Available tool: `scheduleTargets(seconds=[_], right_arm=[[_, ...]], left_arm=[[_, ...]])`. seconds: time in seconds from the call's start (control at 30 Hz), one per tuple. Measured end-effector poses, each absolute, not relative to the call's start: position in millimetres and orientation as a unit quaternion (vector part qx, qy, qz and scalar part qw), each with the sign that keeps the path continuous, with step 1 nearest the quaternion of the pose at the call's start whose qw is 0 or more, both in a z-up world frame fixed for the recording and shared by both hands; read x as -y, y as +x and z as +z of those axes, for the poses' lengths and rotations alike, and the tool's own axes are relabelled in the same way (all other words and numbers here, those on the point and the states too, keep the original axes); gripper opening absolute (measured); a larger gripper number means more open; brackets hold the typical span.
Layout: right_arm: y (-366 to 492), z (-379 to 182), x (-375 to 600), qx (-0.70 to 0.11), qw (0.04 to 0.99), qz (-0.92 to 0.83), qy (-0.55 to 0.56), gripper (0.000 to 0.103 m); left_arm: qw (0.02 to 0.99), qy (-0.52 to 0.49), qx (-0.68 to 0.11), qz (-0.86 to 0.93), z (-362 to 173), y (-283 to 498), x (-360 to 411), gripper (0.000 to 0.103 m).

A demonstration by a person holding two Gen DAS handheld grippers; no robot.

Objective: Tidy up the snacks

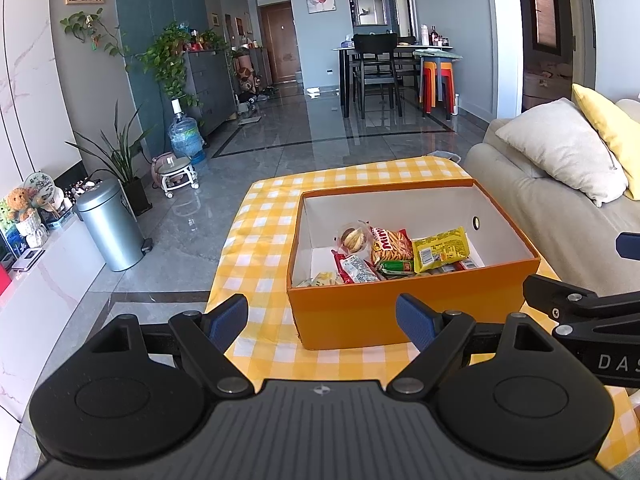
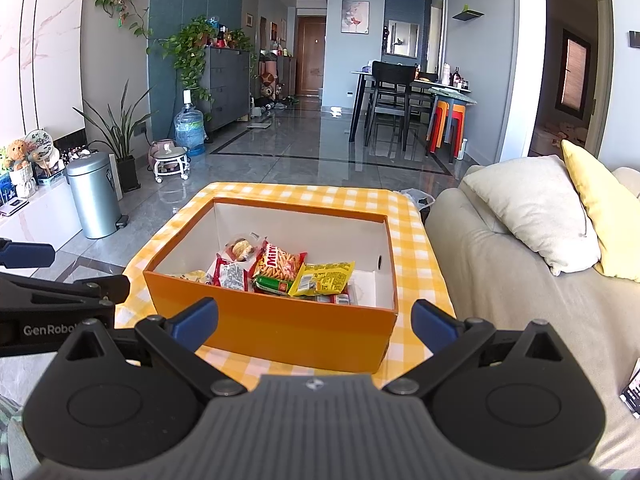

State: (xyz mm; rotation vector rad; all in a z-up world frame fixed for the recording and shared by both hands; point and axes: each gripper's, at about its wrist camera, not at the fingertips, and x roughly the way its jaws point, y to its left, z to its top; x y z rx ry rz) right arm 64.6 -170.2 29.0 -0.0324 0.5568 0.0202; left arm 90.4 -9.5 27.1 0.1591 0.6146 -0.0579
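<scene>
An orange box [image 1: 400,312] with a white inside stands on a table with a yellow checked cloth [image 1: 260,240]. Several snack packets lie inside: a yellow packet [image 1: 440,250], an orange stick-snack bag [image 1: 390,244], a red-and-white packet [image 1: 356,268], a clear bag with a pastry [image 1: 352,238]. My left gripper [image 1: 322,322] is open and empty, just in front of the box's near wall. In the right wrist view the box [image 2: 288,324] and its snacks [image 2: 280,268] show again. My right gripper [image 2: 314,324] is open and empty, near the box's front wall.
A beige sofa [image 2: 520,280] with a grey cushion [image 2: 528,208] and a yellow cushion [image 2: 600,208] is on the right. A metal bin [image 2: 94,196] stands on the floor to the left. A small dark packet [image 2: 632,394] lies on the sofa at the right edge.
</scene>
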Motion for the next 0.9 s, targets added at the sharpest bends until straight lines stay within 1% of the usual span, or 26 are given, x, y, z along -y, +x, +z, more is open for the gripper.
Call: scheduleTargets(seconds=[0.9], right_arm=[[64.2, 26.6, 169.1, -0.278, 0.960, 0.008, -0.015, 0.099]], left_arm=[[0.951, 0.077, -0.298, -0.027, 32.9, 87.9, 9.8, 0.098]])
